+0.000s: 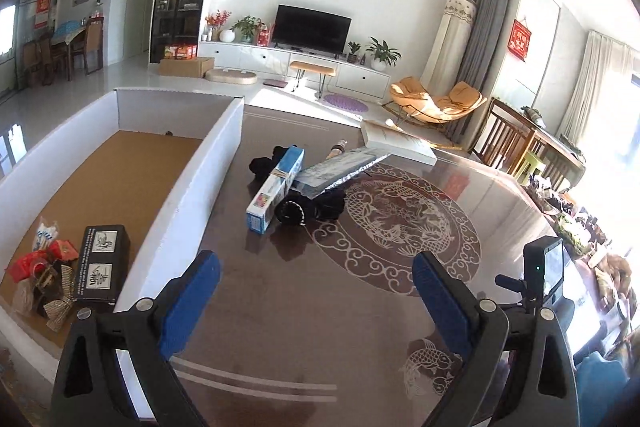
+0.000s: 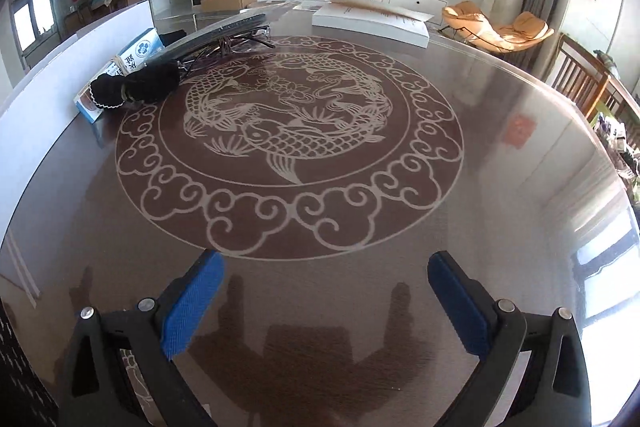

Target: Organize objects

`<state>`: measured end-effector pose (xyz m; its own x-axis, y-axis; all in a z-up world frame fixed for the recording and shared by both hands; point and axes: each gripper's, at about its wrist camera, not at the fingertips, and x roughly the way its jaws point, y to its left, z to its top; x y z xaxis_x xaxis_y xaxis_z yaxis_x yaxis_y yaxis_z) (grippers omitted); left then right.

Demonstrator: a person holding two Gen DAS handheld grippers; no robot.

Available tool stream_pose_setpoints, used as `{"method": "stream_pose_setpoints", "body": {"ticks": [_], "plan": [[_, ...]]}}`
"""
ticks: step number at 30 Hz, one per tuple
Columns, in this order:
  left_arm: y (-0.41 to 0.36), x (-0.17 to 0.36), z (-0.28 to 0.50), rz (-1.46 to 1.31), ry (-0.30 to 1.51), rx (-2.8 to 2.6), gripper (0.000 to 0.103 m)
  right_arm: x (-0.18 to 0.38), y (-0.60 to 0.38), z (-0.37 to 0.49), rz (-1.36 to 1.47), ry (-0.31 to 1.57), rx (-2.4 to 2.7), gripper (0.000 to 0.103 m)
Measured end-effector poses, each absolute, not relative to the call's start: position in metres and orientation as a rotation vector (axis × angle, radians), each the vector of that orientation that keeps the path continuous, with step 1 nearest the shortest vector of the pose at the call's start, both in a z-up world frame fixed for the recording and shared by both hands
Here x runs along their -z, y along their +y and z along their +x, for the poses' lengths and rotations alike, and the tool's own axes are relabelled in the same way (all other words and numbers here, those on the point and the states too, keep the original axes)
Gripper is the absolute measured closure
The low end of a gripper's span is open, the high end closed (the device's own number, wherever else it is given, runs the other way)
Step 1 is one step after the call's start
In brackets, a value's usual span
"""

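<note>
Both empty: left gripper (image 1: 316, 267) and right gripper (image 2: 326, 271) spread wide. Remaining pile (blue carton (image 1: 276, 189) crossed with silver pack (image 1: 340, 171)) beside white box (image 1: 192, 187); could topple if grabbed carelessly.

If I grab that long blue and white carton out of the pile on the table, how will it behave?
The blue and white carton looks like stiff cardboard, so it probably won't flex. It leans on black fabric, under a silver packet, so lifting it may shift both.

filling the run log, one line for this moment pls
left gripper open, empty | right gripper open, empty | black printed box in white cardboard tray | long blue-white carton on table
</note>
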<state>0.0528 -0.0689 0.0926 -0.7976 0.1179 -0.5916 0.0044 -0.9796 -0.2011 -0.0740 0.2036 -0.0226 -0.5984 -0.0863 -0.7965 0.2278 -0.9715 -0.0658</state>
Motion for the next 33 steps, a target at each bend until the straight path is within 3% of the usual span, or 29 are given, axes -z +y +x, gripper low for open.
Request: {"method": "stream_pose_setpoints", "body": {"ticks": [11,25,33], "plan": [[0.003,-0.027,0.008,-1.186,-0.071,-2.806,0.005,0.034,0.208,-0.075,1.338,0.184,2.632,0.000],[-0.020,0.031,-0.020,-1.469,-0.152,-2.831,0.005,0.035,0.208,-0.076,1.347,0.165,2.627,0.000],[-0.011,0.035,-0.017,-1.497,-0.050,-2.860,0.002,0.035,0.207,-0.076,1.347,0.165,2.627,0.000]]}}
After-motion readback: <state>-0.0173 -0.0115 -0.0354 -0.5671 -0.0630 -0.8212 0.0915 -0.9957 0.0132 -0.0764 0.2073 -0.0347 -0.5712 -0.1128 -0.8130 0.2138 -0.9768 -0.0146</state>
